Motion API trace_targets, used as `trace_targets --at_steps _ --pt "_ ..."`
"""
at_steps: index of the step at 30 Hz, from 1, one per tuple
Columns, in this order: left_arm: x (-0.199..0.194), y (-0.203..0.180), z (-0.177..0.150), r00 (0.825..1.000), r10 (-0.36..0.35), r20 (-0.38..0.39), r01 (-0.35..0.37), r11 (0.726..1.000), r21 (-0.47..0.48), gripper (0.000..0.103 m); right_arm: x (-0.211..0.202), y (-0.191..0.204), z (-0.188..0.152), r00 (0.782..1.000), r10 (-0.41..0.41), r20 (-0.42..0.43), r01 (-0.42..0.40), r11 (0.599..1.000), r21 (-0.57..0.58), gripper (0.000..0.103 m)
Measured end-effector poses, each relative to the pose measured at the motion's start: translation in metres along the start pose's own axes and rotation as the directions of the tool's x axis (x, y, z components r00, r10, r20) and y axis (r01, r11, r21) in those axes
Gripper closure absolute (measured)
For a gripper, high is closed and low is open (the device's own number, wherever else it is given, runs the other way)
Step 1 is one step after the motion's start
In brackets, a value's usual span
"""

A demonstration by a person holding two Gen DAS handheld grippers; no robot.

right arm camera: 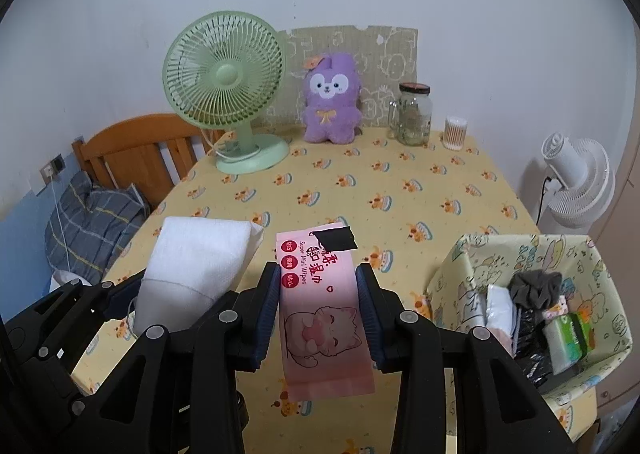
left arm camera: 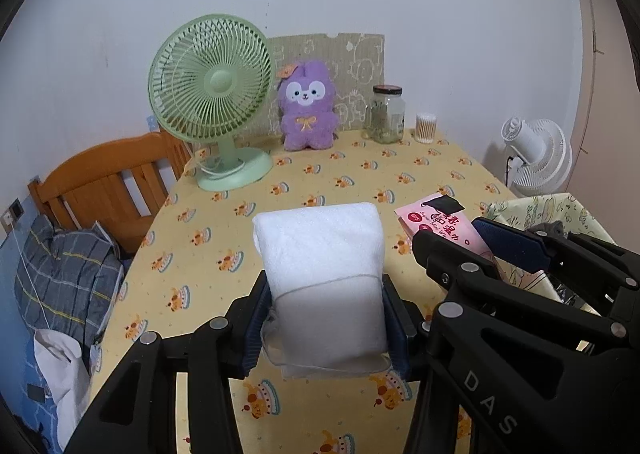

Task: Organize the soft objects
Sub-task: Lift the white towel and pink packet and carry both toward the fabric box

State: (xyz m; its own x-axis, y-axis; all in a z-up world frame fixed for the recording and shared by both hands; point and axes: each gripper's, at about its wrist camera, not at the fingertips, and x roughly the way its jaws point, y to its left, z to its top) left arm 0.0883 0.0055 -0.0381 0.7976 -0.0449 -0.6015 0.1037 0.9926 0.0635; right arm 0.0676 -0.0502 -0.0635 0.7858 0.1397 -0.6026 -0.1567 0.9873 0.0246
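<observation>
Two claws grip: left (left arm camera: 326, 318) white towel (left arm camera: 320, 254), right (right arm camera: 318, 312) pink wipes pack (right arm camera: 320, 294).

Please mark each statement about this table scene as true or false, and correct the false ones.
1. The left gripper is closed on the white folded towel. True.
2. The right gripper holds a blue wipes pack. False: the wipes pack is pink.
3. The purple plush toy lies inside the patterned bin. False: it sits upright at the table's far edge, beside the green fan.
4. The patterned bin already holds several items. True.
</observation>
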Motion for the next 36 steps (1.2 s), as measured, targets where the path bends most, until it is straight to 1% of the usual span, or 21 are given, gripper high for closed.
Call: trace_targets --at_steps 7,17,24,36 --pt "-0.008 -0.006 0.011 1.0 0.003 0.028 -0.003 1.0 0.009 0.051 -0.011 -0.005 0.01 1.0 -0.003 0.029 0.003 1.0 0.005 0.062" --pt "-0.01 -0.021 0.017 0.999 0.007 0.047 -0.008 1.0 0.015 0.051 -0.017 -0.019 0.016 0.999 -0.007 0.049 0.007 1.0 0.002 0.062" --pt "-0.008 -0.034 0.022 0.998 0.011 0.059 -0.012 1.0 0.013 0.051 -0.019 -0.033 0.02 0.998 -0.014 0.063 0.014 1.0 -0.007 0.062" --pt "-0.002 -0.061 0.03 0.997 -0.004 0.074 0.001 0.999 0.039 0.051 -0.021 -0.065 0.021 0.996 -0.041 0.081 0.039 0.999 0.022 0.062"
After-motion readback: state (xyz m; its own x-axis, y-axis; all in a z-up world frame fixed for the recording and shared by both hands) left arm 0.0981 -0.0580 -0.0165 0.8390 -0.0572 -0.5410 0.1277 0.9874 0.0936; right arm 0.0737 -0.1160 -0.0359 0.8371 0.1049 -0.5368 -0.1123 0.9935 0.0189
